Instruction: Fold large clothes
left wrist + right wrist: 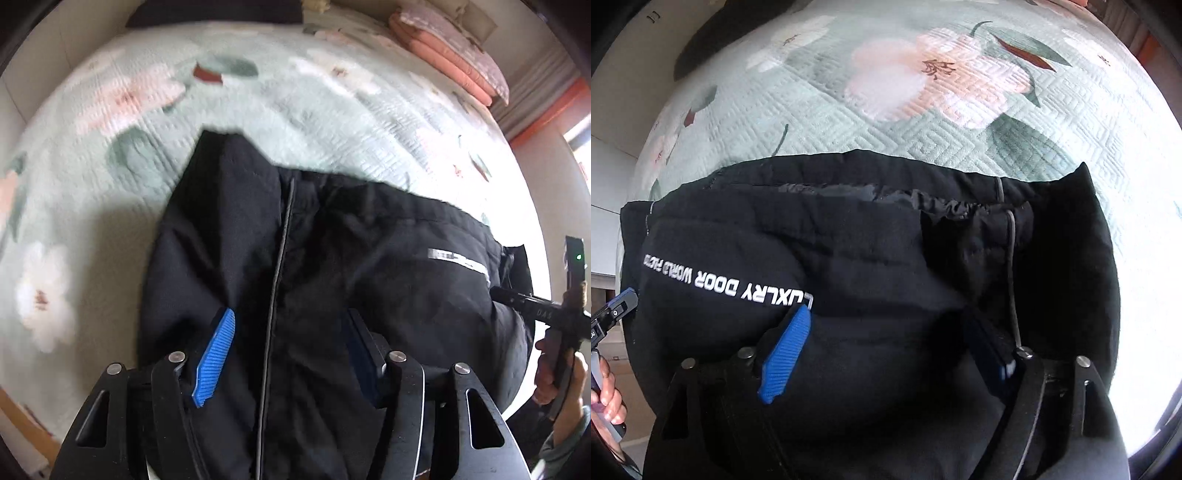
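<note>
One black jacket lies on a bed covered with a pale green flowered quilt. It lies directly beneath both tools, filling the lower half of each wrist view, with its far edge against bare quilt.

The left tool is spread wide over the jacket, its two fingers on either side of the long zipper line; no cloth is pinched between them. Whether the tips touch the cloth cannot be told.

The right tool is also spread apart, over a puffy fold of the jacket just below the one line of white lettering. Black fabric bulges between its two fingers, but they are not closed on it. A grey drawstring runs down beside its right finger.

One stack of folded pink bedding sits at the far corner of the bed, well apart from the jacket.
</note>
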A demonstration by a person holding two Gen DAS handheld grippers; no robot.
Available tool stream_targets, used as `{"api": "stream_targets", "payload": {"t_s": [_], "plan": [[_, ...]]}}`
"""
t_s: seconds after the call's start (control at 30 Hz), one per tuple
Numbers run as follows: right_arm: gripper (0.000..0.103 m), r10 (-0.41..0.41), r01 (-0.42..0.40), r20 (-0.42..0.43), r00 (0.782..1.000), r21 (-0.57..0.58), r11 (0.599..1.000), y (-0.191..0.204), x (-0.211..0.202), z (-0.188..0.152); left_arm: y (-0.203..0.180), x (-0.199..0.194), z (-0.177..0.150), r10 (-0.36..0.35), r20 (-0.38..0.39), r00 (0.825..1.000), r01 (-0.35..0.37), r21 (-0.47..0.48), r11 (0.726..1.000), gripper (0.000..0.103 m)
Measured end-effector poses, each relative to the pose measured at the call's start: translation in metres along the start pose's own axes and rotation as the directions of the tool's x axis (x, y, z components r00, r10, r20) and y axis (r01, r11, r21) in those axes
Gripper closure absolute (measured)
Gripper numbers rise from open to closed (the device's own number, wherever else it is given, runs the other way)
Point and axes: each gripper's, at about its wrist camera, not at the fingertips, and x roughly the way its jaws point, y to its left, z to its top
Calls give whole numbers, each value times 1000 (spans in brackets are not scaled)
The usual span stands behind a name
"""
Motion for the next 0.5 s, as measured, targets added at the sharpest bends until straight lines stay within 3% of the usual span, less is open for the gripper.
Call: {"api": "stream_targets", "payload": {"t_s": [0.13, 0.23, 0.4, 0.5], "plan": [[26, -34, 40, 116, 993, -52, 998, 20, -87, -41, -24, -79, -15, -5, 95, 995, 2, 25, 1000, 42], [24, -48, 57, 160, 986, -48, 997, 44, -144, -73, -50, -117, -28, -120, 90, 989, 123, -20, 992, 42], [24, -125, 139, 274, 954, -36, 990, 77, -249, -112, -98, -203, -48, -63, 170, 983, 60, 24, 998, 42], [20, -172, 183, 338, 925, 0, 983, 93, -301, -129, -121, -257, -59, 11, 233, 972, -25, 57, 998, 40]]}}
